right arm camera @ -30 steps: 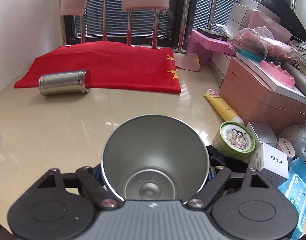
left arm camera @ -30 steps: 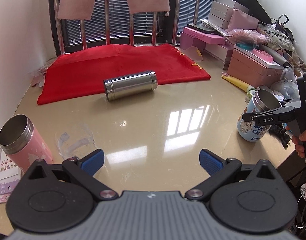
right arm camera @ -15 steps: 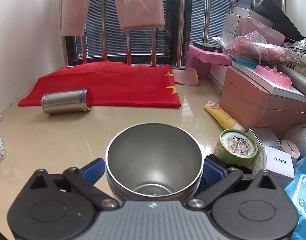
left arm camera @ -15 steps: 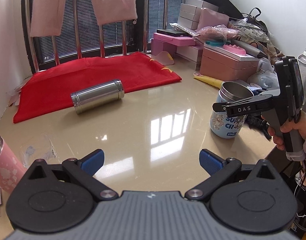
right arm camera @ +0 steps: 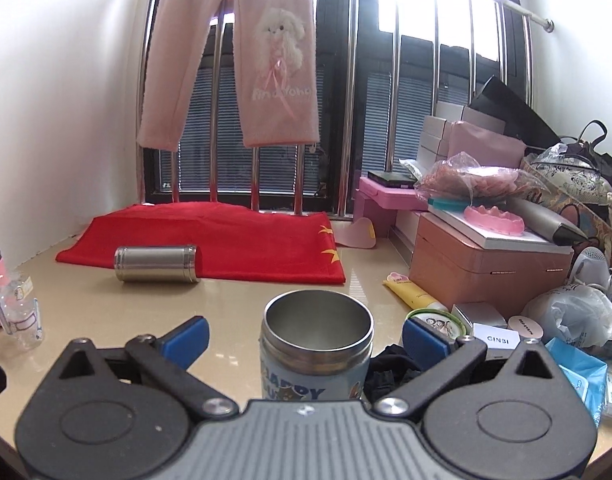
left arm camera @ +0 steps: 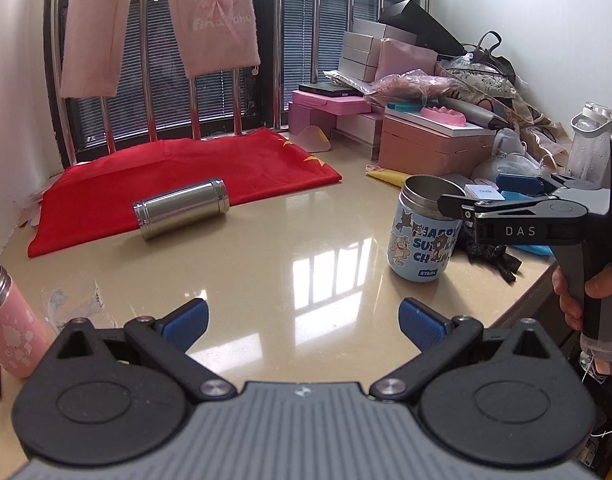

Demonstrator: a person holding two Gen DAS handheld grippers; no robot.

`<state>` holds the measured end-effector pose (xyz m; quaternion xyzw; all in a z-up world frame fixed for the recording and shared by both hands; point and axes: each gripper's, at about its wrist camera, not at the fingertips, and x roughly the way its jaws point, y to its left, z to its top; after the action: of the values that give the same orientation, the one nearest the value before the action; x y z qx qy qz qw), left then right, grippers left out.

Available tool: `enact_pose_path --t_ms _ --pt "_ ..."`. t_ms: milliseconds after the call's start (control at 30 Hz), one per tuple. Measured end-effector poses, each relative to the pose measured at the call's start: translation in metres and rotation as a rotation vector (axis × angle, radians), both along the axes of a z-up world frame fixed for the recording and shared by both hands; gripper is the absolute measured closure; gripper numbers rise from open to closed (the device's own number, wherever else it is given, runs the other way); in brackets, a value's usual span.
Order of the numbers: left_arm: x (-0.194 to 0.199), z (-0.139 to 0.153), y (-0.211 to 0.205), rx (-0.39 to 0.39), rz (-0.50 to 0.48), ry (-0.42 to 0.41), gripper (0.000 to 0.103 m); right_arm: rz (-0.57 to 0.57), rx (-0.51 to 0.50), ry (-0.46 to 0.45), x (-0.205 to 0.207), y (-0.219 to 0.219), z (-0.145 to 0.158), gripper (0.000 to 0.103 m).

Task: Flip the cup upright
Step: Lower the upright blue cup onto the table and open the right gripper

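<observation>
A light blue cartoon-print cup [left arm camera: 422,236] with a steel rim stands upright on the beige table, mouth up. In the right wrist view the cup [right arm camera: 316,344] sits between the blue pads of my right gripper [right arm camera: 306,338], which is open, with a gap on each side of the cup. From the left wrist view the right gripper [left arm camera: 486,200] reaches the cup's rim from the right. My left gripper [left arm camera: 301,318] is open and empty over bare table. A steel cup [left arm camera: 181,208] lies on its side by the red cloth; it also shows in the right wrist view [right arm camera: 155,263].
A pink cup [left arm camera: 5,320] stands upright at the left edge beside a clear plastic item [right arm camera: 19,312]. A red cloth [left arm camera: 177,176] covers the back. Boxes, bags and small jars [right arm camera: 506,264] crowd the right side. The table edge runs near the right gripper's hand.
My right gripper has opened and let go of the blue cup, which now stands upright on the table. Both cameras have tilted up and pulled back a little.
</observation>
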<state>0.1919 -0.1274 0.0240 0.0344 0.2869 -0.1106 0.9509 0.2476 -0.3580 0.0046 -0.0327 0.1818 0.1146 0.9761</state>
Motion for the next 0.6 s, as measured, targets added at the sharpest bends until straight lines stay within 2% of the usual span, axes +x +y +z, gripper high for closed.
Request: enact_pose_path --t_ms 233,467,600 --pt "-0.057 0.015 0.016 -0.025 0.052 -0.09 0.0 0.041 0.032 -0.118 -0.091 0.027 0.022 0.0" --pt "-0.117 0.023 0.042 -0.046 0.117 -0.149 0.0 0.079 0.08 -0.139 -0.165 0.06 0.029 0.0" --pt "-0.146 0.027 0.057 -0.036 0.179 -0.196 0.0 0.098 0.103 -0.137 -0.191 0.074 0.029 0.0"
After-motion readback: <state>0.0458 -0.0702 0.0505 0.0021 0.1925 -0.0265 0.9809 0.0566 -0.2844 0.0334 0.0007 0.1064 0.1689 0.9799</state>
